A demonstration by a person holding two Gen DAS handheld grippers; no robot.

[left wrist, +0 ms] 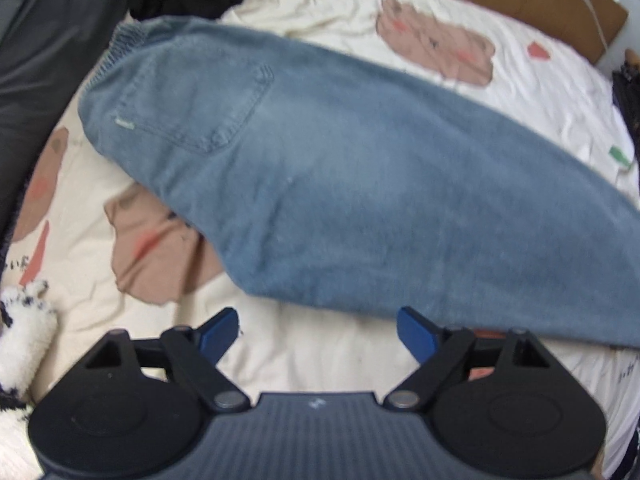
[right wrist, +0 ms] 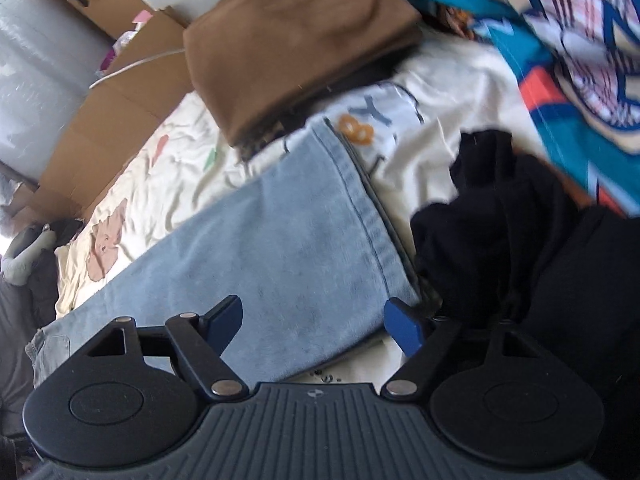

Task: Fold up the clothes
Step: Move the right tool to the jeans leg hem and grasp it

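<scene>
Jeans [left wrist: 360,184] faded blue, folded lengthwise, flat on bedsheet [left wrist: 400,32]; both grippers' jaws wide, empty.

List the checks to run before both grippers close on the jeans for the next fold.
1. Left gripper open: ok.
2. Right gripper open: ok.
3. Jeans flat on the sheet: ok.
4. Denim between left jaws: not ok, edge lies just ahead.
5. Hem between right jaws: ok, not gripped.
6. Black garment clear of hem: cannot tell.
</scene>
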